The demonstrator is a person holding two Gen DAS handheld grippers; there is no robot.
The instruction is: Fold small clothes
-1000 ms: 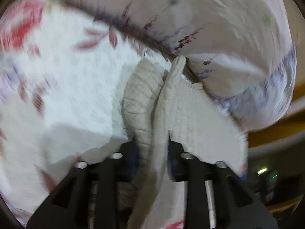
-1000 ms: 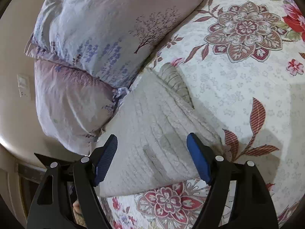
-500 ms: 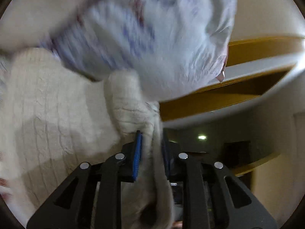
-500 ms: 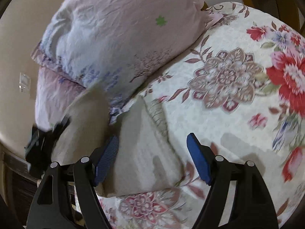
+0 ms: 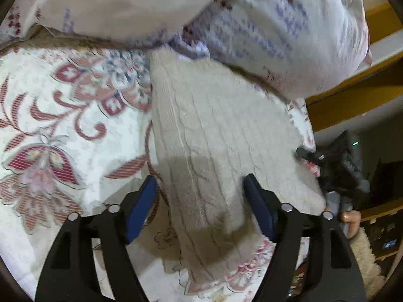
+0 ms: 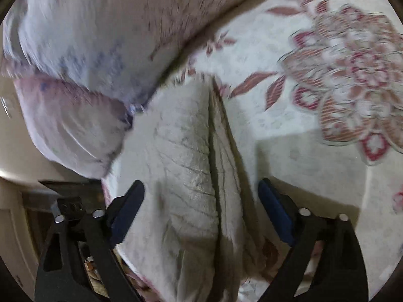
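Note:
A cream cable-knit garment (image 5: pixel 216 136) lies folded on the floral bedspread (image 5: pixel 63 125), near the bed's corner and against the pillows. My left gripper (image 5: pixel 199 198) is open and empty, its jaws spread over the garment's near end. In the right wrist view the same garment (image 6: pixel 191 166) shows a fold line down its middle. My right gripper (image 6: pixel 201 201) is open and empty, jaws spread either side of the garment. The right gripper also shows at the garment's right edge in the left wrist view (image 5: pixel 312 156).
Two pale lilac printed pillows (image 5: pixel 252 25) press against the garment's far side; they also show in the right wrist view (image 6: pixel 100 50). The bed edge and a yellow wooden frame (image 5: pixel 352 105) lie to the right, with dark floor beyond.
My left gripper was shut on a part of the garment and carried it across; it has let go and now stands open. The right gripper moved closer over the garment.

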